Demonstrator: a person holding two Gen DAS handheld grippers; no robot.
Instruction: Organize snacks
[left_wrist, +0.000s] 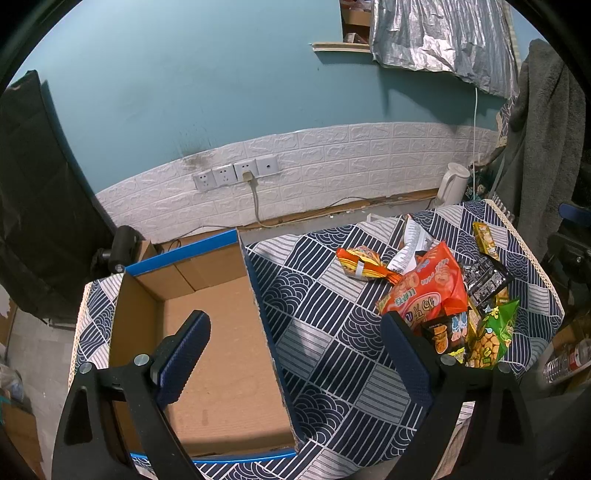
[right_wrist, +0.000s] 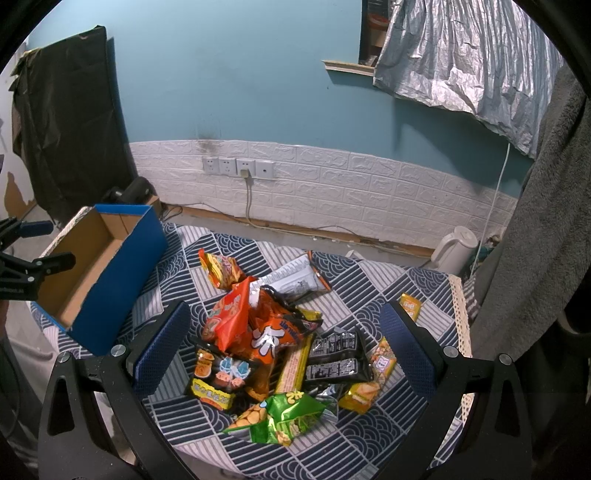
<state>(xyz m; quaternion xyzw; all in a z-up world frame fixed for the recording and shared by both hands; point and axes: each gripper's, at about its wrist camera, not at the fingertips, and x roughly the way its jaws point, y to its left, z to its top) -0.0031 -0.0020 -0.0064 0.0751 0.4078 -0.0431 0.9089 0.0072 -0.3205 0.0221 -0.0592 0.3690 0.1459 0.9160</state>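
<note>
My left gripper (left_wrist: 295, 354), fingers spread, hovers above the cardboard box (left_wrist: 221, 332); my right gripper (right_wrist: 284, 347), likewise spread and empty, above the snack pile (right_wrist: 273, 350).

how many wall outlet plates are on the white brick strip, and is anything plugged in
4, side by side on the white brick strip: first, second, third with a plug in it, fourth.
</note>
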